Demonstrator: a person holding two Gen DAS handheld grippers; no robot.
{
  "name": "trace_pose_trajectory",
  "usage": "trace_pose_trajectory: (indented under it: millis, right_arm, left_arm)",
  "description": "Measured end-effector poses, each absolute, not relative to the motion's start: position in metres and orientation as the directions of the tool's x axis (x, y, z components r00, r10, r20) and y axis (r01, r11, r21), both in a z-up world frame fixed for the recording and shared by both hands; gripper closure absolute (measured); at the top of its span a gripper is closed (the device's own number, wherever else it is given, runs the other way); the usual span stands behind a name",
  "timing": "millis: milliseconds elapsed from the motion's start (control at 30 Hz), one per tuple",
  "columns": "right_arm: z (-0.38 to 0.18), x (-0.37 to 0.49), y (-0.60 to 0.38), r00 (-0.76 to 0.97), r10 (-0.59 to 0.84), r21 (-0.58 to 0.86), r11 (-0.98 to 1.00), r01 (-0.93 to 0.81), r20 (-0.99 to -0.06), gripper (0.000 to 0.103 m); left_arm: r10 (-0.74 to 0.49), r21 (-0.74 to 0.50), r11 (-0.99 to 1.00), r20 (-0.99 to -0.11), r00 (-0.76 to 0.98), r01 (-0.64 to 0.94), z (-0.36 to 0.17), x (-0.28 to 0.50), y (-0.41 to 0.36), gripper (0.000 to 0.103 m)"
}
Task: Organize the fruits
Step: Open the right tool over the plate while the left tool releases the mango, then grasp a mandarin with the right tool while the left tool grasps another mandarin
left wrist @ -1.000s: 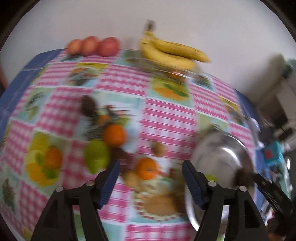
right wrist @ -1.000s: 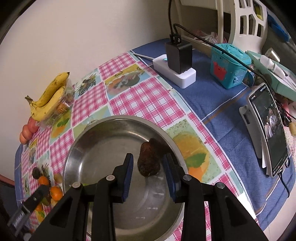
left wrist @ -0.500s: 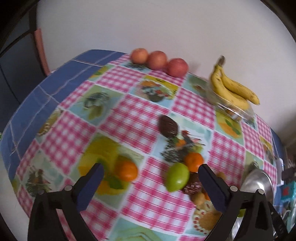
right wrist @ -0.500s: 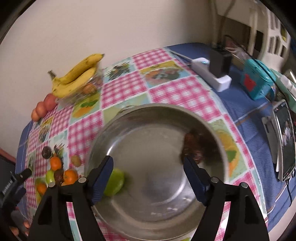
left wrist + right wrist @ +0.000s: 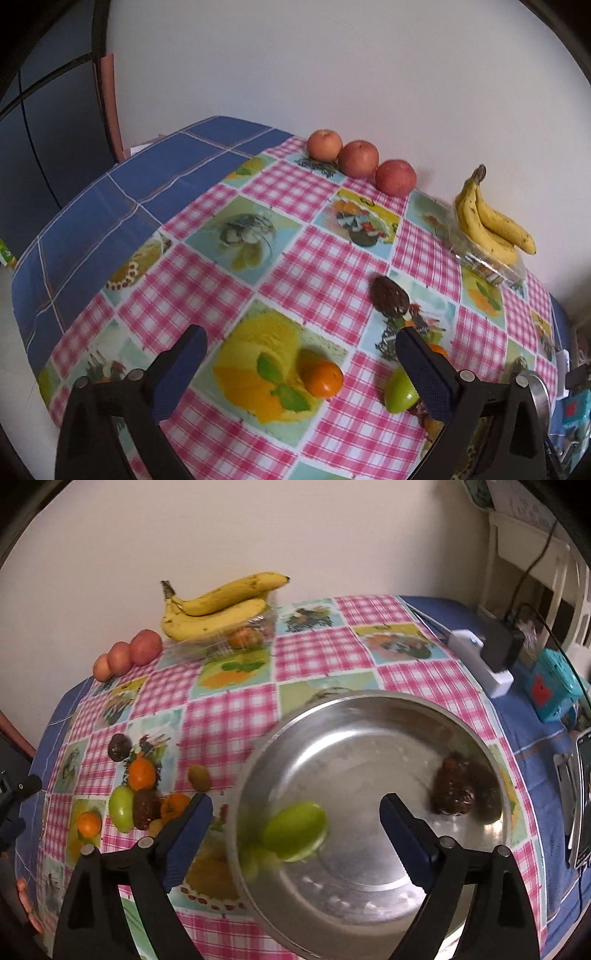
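My right gripper point(image 5: 295, 823) is open and empty above a steel bowl point(image 5: 351, 716). In the bowl lie a green fruit point(image 5: 295, 830) and a dark brown fruit point(image 5: 452, 790). My left gripper point(image 5: 301, 365) is open and empty above the checked tablecloth, with an orange point(image 5: 324, 378) between its fingers. A green fruit point(image 5: 399, 393) sits by its right finger and a dark fruit point(image 5: 389, 295) lies beyond. Left of the bowl is a cluster of oranges point(image 5: 142, 773), a green fruit point(image 5: 121, 808) and brown fruits point(image 5: 146, 808).
Three apples point(image 5: 358, 158) and a bunch of bananas point(image 5: 487, 221) on a clear plastic box stand along the wall. A white power strip with a black adapter point(image 5: 487, 657), a teal toy point(image 5: 552, 683) and a phone stand point(image 5: 581, 805) are on the right.
My right gripper opened, let go of the dark brown fruit in the bowl and pulled back. My left gripper opened wide and swung left over the loose fruits.
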State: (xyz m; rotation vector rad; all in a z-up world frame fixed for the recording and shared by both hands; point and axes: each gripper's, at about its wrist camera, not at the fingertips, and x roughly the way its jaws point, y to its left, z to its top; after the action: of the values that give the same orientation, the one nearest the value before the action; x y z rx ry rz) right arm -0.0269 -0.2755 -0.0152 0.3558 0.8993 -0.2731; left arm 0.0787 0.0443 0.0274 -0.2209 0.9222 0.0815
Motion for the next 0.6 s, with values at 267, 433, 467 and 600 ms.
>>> trace_pose_trajectory:
  millis: [267,433,467,600]
  right_arm:
    - [-0.01,-0.014,-0.247,0.636,0.03,0.282,0.912,0.299,-0.771,0.011]
    - [-0.004,-0.004,-0.225,0.652,0.066,0.288,0.927,0.24,-0.755,0.011]
    - [-0.004,-0.001,-0.222,0.653,0.072,0.291,0.928,0.233,-0.754,0.011]
    - [-0.006,0.005,-0.214,0.65,0.093,0.305,0.926,0.221,-0.754,0.011]
  left_arm:
    - [-0.093,-0.234,0.96,-0.788,0.609,-0.157,0.028,0.088,0.072,0.0]
    - [-0.151,-0.287,0.948,-0.79,0.595,-0.14,0.027,0.092,0.082,0.0]
    - [-0.155,-0.287,0.948,-0.793,0.59,-0.137,0.026,0.092,0.083,0.0]
    - [-0.166,-0.276,0.953,-0.818,0.551,-0.123,0.018,0.097,0.08,0.0]
